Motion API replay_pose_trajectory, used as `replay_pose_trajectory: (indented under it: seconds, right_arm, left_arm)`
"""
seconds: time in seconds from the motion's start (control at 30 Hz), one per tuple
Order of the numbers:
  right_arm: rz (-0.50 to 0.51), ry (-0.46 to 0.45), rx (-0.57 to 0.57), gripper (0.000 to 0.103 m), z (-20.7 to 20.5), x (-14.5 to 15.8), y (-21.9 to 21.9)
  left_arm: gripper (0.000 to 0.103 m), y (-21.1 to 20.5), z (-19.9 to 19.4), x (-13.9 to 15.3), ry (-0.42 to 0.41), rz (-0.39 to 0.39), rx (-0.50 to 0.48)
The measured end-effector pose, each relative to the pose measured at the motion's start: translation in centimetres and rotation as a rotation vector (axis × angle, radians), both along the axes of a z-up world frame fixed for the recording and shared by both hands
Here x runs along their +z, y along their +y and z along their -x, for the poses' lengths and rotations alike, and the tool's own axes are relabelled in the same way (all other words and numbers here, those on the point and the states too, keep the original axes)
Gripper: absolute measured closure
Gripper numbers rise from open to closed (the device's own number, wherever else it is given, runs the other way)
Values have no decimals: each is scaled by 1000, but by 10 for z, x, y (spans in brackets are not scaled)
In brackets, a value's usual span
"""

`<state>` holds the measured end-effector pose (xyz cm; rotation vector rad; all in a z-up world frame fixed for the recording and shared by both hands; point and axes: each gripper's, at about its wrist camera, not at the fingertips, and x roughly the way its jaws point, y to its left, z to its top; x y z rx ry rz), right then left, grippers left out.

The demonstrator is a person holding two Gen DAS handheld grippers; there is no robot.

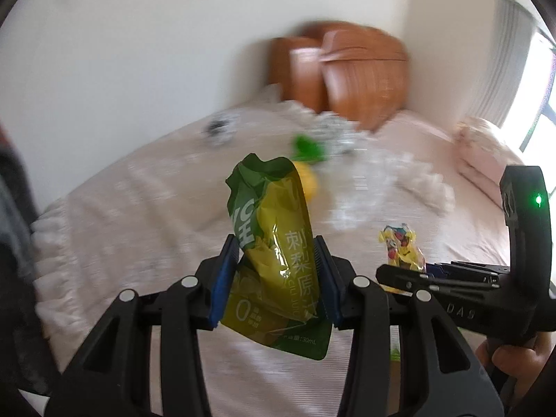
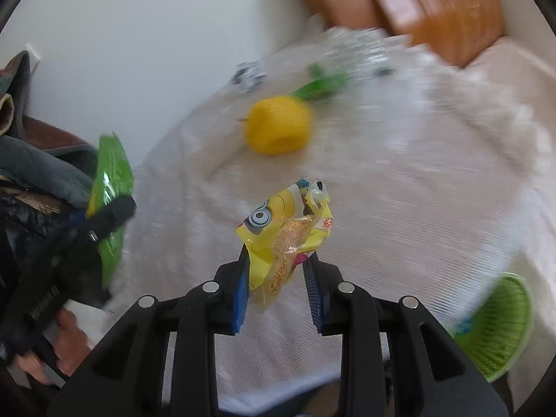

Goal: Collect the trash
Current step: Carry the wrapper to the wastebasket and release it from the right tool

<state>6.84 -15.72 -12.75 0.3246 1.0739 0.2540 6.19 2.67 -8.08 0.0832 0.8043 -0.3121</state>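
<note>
Pale bedspread (image 2: pixel 399 187) below; my left gripper (image 1: pixel 278 271) is clamped mid-body on a limp green juice pouch (image 1: pixel 274 243). My right gripper (image 2: pixel 276 278) pinches a crinkly yellow cartoon wrapper (image 2: pixel 285 229) at its lower end. Both look feather-light and slick, so I'd judge firm mid-body grips safest.

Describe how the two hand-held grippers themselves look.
Both are black plastic. The left hand-held gripper and right hand-held gripper have ribbed blue pads on branching arms with round silver pins. Seen from the left wrist, the right unit bears a green light and pale lettering.

Two wrist fisheyes, angled down over shared bed (image 1: pixel 121 208).
</note>
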Motion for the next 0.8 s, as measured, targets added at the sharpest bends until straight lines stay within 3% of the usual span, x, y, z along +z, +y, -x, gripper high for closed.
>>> replay_pose_trajectory:
  seconds: [0.17,0.4,0.6,0.8]
  right_arm:
    - [129,-27,-158,74,53,16,-81]
    - [178,-13,-450,74,136,19,-201]
    - [183,25,-598,74,185,5,-266]
    - [169,46,-651,73,213,-7,-301]
  left_arm:
    - [60,-76,22,7,-3,17,-161]
    - [60,-182,54,2,25,13,-373]
    - [60,-274,80,-27,80,-35,-557]
    - [60,-334,102,-53,127,-78,-646]
